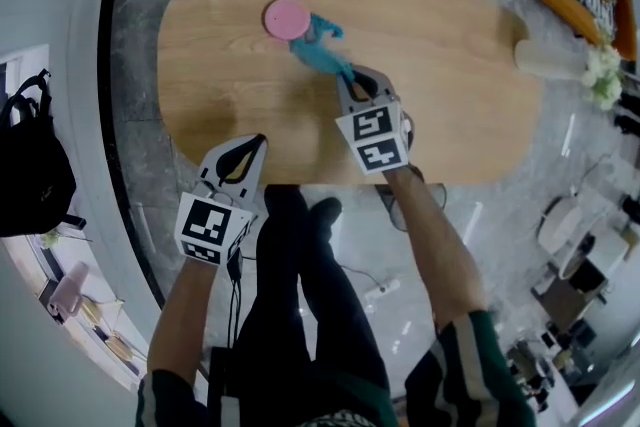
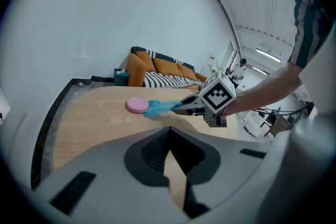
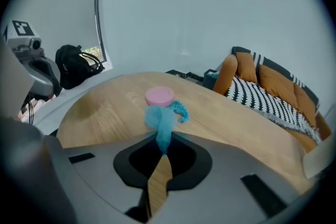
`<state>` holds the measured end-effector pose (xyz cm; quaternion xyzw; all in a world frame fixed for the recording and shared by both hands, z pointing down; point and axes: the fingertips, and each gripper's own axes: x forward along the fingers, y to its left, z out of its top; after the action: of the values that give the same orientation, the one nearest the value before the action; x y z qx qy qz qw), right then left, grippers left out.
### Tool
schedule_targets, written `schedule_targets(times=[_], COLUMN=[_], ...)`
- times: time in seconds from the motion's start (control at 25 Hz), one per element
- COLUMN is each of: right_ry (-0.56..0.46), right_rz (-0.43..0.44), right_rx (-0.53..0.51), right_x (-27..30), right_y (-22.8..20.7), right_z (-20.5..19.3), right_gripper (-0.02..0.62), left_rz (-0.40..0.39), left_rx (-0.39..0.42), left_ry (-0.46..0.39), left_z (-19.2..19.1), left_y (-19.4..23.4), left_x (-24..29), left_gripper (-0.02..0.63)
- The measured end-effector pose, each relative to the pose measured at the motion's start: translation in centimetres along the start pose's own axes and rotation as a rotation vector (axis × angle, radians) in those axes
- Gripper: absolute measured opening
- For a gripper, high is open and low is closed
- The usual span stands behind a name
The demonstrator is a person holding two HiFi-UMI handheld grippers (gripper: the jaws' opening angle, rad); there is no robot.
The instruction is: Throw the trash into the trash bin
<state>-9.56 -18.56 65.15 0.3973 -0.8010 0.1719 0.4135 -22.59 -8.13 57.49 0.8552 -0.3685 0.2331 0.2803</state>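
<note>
We've got the right gripper (image 1: 352, 75) angled down over the middle of the table (image 1: 450, 115), and it's clenched on the near end of the blue trash (image 1: 322, 45). The right gripper view shows the jaws pinched together on the crumpled tail. The rest of the trash lies spread on the wood, its far end just beside a pink disc (image 1: 287, 18). Whether the two touch, we can't tell. Over on our left, the left gripper (image 1: 258, 140) hangs at the table's near edge, well apart from the trash. Its jaw tips are together with nothing between them, only wood behind. A black bag (image 1: 30, 165) sits off to the left, and an orange sofa (image 3: 273, 84) stands beyond the table.
</note>
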Motion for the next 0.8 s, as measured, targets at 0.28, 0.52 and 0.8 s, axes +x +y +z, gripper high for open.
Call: schedule_targets(times=[0.28, 0.52, 0.8], right_ry=[-0.143, -0.205, -0.237], right_rz=[-0.011, -0.040, -0.095], right_rx=[0.048, 0.088, 0.145], right_x=[-5.5, -10.9, -16.6], right_y=[-0.6, -1.5, -2.5], right_z=[3.0, 2.7, -0.4], right_gripper=[0.012, 0.012, 0.012], left_rz=[-0.013, -0.035, -0.095], left_rx=[0.016, 0.053, 0.106], left_ry=[0.006, 0.008, 0.011], left_z=[0.2, 0.3, 0.8], left_y=[-1.2, -3.4, -8.1], left_x=[0.2, 0.1, 1.1], left_gripper=[0.002, 0.002, 0.002])
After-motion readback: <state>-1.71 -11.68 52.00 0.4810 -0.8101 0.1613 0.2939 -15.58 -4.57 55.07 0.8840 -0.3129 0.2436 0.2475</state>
